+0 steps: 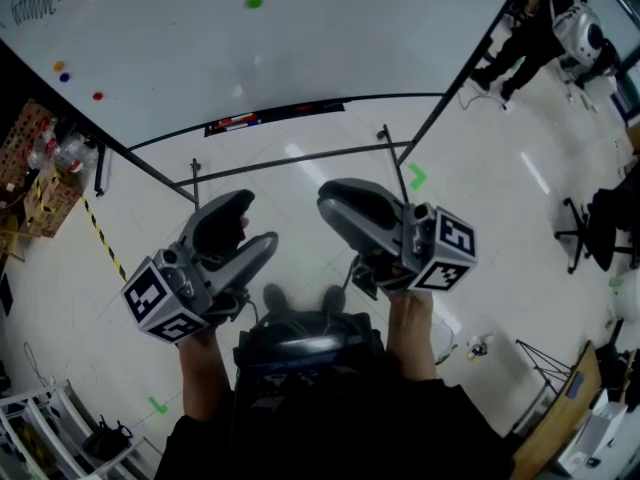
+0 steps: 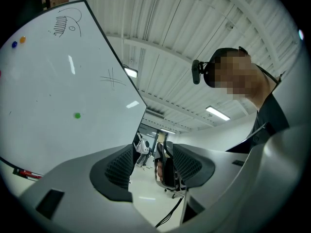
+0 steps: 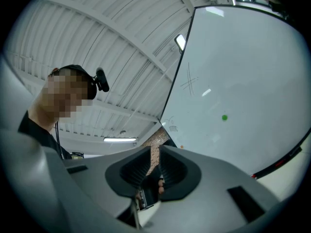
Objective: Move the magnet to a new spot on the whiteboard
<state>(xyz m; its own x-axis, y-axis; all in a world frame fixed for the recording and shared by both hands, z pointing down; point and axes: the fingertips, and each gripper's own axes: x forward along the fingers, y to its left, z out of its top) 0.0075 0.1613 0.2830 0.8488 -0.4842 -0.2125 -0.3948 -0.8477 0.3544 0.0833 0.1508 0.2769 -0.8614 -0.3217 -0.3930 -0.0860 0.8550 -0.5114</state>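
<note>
While the green magnet (image 1: 254,2) clung to the whiteboard (image 1: 330,38), both grippers were held low in front of the person, well apart from the board and touching nothing on it. The magnet sat roughly midway between the board's side edges, above the tray (image 1: 275,116) on the lower edge and well clear of it.

The left gripper (image 2: 153,168) had its jaws standing apart, and only the room beyond showed in the gap (a chair (image 2: 166,174) and a strip of floor (image 2: 146,188), nothing held). The right gripper (image 3: 154,164) had its jaws drawn close, with a narrow slit left between the pads, and that slit was empty too. Both grippers pointed up and forward toward the board, side by side but not touching each other, their marker cubes nearest the person's arms.

Near the board's left edge sat three more magnets: an orange magnet (image 1: 59,66) and a blue magnet (image 1: 65,76) just beside each other, and a red magnet (image 1: 97,96) a little nearer the lower edge. A pen sketch (image 1: 35,6) marked the board farther up along that same edge. Markers (image 1: 235,123) lay in the tray. Off past the board's right edge, another person (image 1: 535,18) stood on the floor.
</note>
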